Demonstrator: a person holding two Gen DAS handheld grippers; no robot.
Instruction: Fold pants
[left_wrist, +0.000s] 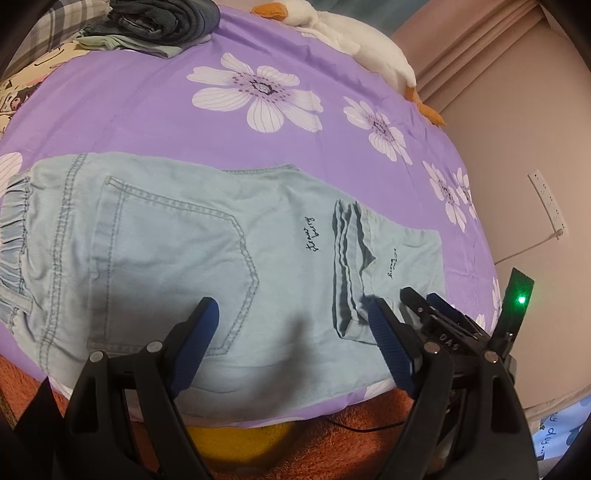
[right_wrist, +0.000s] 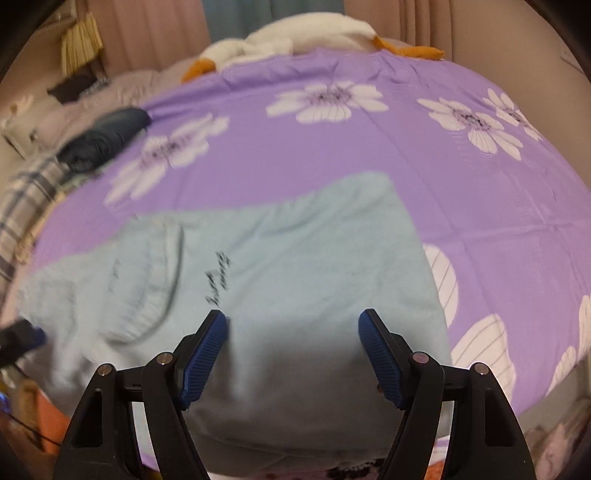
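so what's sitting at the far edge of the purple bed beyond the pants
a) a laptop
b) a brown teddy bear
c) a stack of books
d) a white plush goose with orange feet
d: a white plush goose with an orange beak and feet lies along the far edge of the flowered purple sheet, beyond the light blue pants.

Pants on the bed, both my grippers at the near edge.

The pants (left_wrist: 192, 258) lie flat on the bedsheet (left_wrist: 147, 110), lower-centre of the frame, waistband left, leg end folded over at right. A clothes pile (left_wrist: 155, 26) sits upper left, a plush goose (left_wrist: 354, 40) upper right; my right gripper (left_wrist: 424, 299) lies right of my left gripper (left_wrist: 291, 314).
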